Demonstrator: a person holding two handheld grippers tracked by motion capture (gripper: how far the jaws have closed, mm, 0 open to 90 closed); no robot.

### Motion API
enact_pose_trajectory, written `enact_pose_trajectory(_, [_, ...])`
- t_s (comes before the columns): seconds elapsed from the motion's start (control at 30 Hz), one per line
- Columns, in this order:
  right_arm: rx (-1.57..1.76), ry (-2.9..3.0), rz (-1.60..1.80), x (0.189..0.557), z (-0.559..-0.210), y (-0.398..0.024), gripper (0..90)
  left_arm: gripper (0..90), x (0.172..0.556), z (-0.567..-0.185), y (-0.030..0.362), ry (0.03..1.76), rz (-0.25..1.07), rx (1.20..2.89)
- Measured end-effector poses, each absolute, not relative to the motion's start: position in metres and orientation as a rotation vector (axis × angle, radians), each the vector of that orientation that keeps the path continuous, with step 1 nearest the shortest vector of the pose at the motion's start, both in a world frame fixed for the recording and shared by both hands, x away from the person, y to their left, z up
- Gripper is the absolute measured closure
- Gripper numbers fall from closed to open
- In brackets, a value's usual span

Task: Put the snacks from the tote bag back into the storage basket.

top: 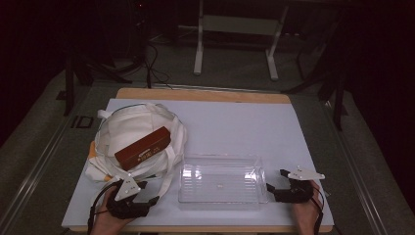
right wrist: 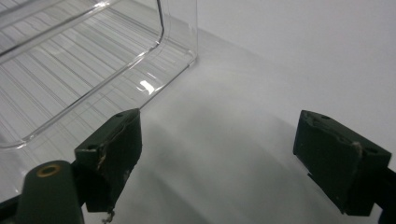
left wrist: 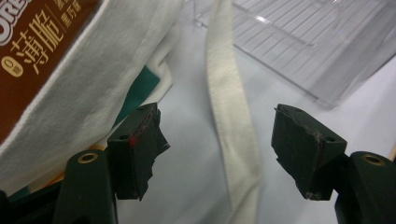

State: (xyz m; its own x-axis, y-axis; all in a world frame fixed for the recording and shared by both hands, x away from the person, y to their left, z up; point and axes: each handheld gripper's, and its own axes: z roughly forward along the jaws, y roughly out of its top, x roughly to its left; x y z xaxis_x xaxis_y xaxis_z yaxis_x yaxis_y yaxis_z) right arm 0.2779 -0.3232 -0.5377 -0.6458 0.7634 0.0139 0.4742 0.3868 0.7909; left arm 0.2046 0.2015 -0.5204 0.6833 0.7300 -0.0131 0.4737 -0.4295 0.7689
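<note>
In the high view, we found a white tote bag (top: 139, 139) at the left of the white table (top: 235, 120), with a brown biscuit box (top: 143, 148) lying on its open mouth, and an empty clear plastic tray (top: 221, 179) just beside the bag on its right. The left gripper (top: 149, 193) sat at the bag's near edge and the right gripper (top: 274, 181) at the tray's right end, each held low near the table's front. In the left gripper view, the jaws stood apart and empty, with a bag strap (left wrist: 231, 116) running between them; the box lay up and to the left on the cloth. In the right gripper view, the jaws were likewise apart and empty beside the tray's corner. We judged this to be the approach step of an unpacking job: next, the left gripper would need to reach the box and close across its narrow sides, clear of the strap.
</note>
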Motion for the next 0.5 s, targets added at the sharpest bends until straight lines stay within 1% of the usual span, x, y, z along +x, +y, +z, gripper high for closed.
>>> enact_pose_trajectory(0.33, [1.073, 2.298, 1.158, 0.278, -0.538, -0.325, 15.5, 33.0, 0.203, -0.509, 0.207, 0.916, 0.402, 2.083])
enact_pose_trajectory(0.5, [1.047, 2.295, 1.198, 0.276, -0.537, -0.326, 15.5, 33.0, 0.201, -0.505, 0.204, 0.903, 0.406, 2.113])
